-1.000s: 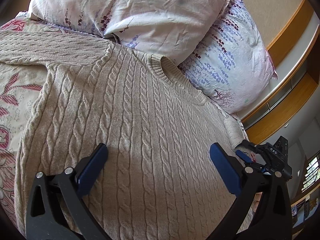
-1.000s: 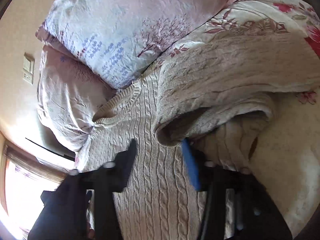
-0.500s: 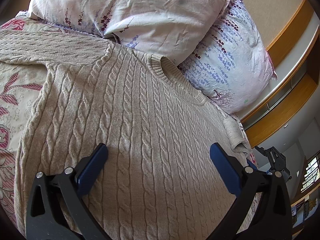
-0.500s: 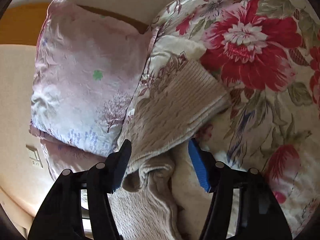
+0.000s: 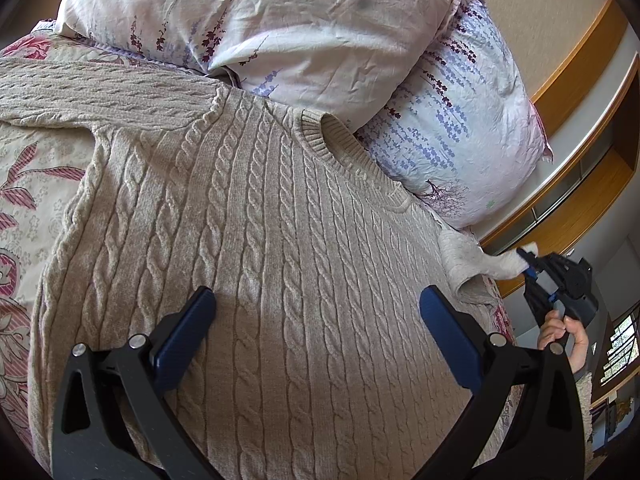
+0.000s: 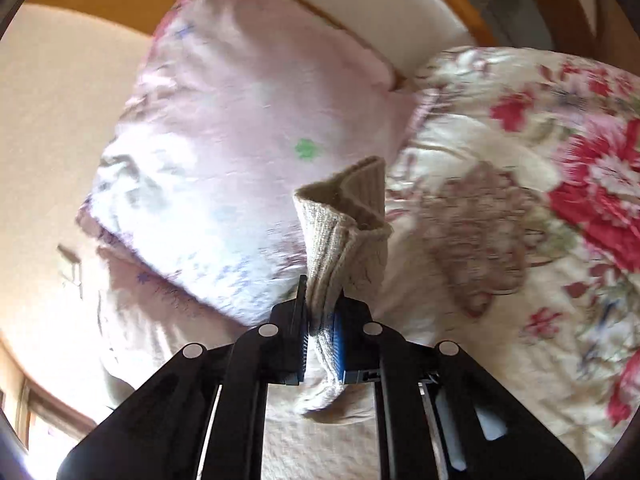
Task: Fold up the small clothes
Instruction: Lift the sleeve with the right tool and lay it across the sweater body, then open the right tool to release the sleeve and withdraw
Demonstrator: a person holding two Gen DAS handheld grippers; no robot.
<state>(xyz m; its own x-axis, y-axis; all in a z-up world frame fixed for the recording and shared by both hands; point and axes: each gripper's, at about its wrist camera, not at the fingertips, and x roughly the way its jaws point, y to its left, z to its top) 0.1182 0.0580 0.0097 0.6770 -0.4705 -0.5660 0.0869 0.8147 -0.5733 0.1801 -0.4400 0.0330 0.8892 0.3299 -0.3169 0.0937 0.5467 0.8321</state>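
Lying flat across the floral bedspread point(image 5: 28, 200), the beige cable-knit sweater point(image 5: 260, 240) is resting with its collar against two pillows point(image 5: 304, 32), one sleeve stretching out to the far side. Hovering above the sweater's body, the left gripper point(image 5: 316, 336) is standing with its jaws spread wide and nothing between them. Off at the bed's edge, the right gripper point(image 6: 322, 340) is pinching the other sleeve's ribbed cuff point(image 6: 348, 204) tight between its pads, a hand point(image 5: 564, 334) gripping its handle.
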